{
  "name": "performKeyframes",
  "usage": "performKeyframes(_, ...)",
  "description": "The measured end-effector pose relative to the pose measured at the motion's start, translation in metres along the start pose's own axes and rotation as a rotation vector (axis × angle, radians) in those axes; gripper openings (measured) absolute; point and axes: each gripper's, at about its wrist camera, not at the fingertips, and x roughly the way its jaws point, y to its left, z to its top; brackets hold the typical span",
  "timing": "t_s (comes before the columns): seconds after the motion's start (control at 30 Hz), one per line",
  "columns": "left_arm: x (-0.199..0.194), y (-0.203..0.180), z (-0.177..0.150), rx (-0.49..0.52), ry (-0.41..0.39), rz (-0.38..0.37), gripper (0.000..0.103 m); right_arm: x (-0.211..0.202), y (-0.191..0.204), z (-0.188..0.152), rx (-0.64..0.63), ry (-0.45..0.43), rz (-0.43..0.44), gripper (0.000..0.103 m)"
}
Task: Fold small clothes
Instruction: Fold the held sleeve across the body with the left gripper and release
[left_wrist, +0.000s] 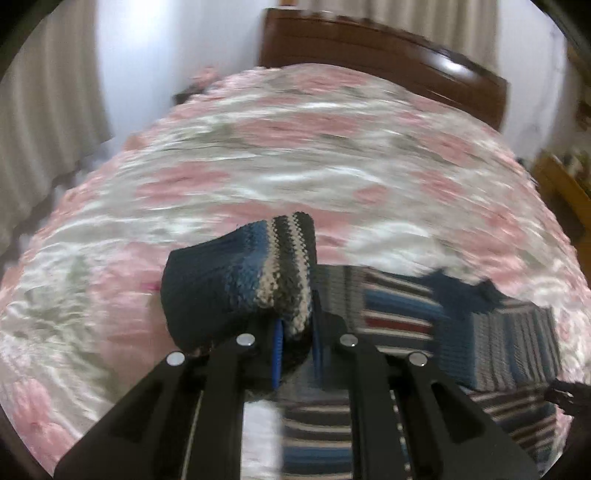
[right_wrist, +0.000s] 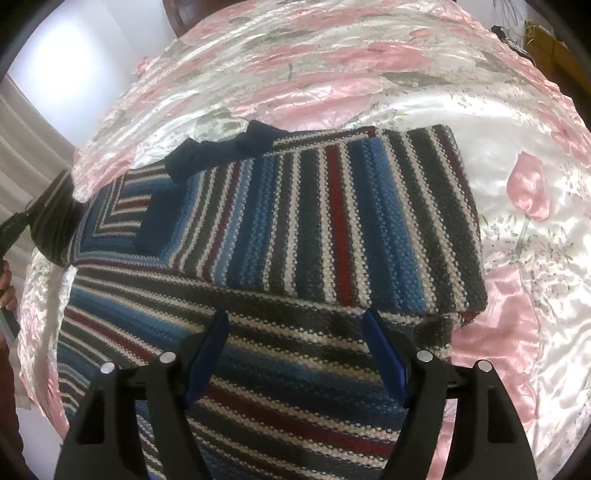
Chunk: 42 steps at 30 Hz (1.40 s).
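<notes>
The left gripper (left_wrist: 295, 339) is clamped on a folded edge of the striped sweater (right_wrist: 332, 229), lifting it clear of the bed. The right gripper (right_wrist: 295, 350) hovers with its fingers (right_wrist: 207, 354) wide apart, holding nothing; the sweater lies spread just beneath and ahead of it. Past both stretches the pink floral bedspread (left_wrist: 295, 147), then a dark wooden headboard (left_wrist: 388, 62), pale curtains (left_wrist: 48, 92) and a white wall.
</notes>
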Motion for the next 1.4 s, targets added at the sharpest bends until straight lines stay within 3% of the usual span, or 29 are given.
performKeyframes(0.27, 0.027, -0.12, -0.032, 0.105, 0.047, -0.169, 0.011, 0.003, -0.013, -0.005, 0.006, -0.004, -0.004, 0.075)
performKeyframes(0.5, 0.046, -0.189, -0.062, 0.084, 0.124, -0.298, 0.011, 0.006, -0.03, -0.005, 0.034, -0.014, 0.0, 0.075)
performKeyframes(0.6, 0.056, -0.211, -0.075, 0.095, 0.153, -0.313, 0.012, 0.011, -0.036, -0.006, 0.059, -0.01, 0.009, 0.075)
performKeyframes(0.7, 0.084, -0.227, -0.092, 0.132, 0.238, -0.297, 0.013, 0.019, -0.04, -0.008, 0.071, 0.004, 0.011, 0.075)
performKeyframes(0.83, 0.095, -0.212, -0.105, 0.09, 0.326, -0.315, 0.021, 0.022, -0.041, -0.009, 0.069, 0.016, 0.006, 0.075)
performKeyframes(0.93, 0.068, -0.193, -0.104, 0.097, 0.313, -0.342, 0.037, 0.018, -0.039, -0.006, 0.062, 0.022, -0.005, 0.075)
performKeyframes(1.03, 0.038, -0.163, -0.104, 0.113, 0.295, -0.331, 0.037, 0.013, -0.031, -0.002, 0.051, 0.019, -0.004, 0.075)
performKeyframes(1.1, 0.032, -0.139, -0.1, 0.093, 0.298, -0.279, 0.036, 0.007, -0.016, 0.003, 0.021, 0.008, 0.0, 0.075)
performKeyframes(1.13, 0.036, -0.123, -0.094, 0.083, 0.301, -0.218, 0.035, 0.005, -0.007, 0.006, 0.003, 0.004, 0.006, 0.075)
performKeyframes(1.23, 0.061, -0.086, -0.076, 0.023, 0.327, -0.132, 0.035, 0.005, 0.028, 0.018, -0.06, 0.008, 0.024, 0.075)
performKeyframes(1.4, 0.11, -0.056, -0.069, -0.023, 0.444, -0.127, 0.035, 0.015, 0.095, 0.04, -0.205, -0.002, 0.028, 0.075)
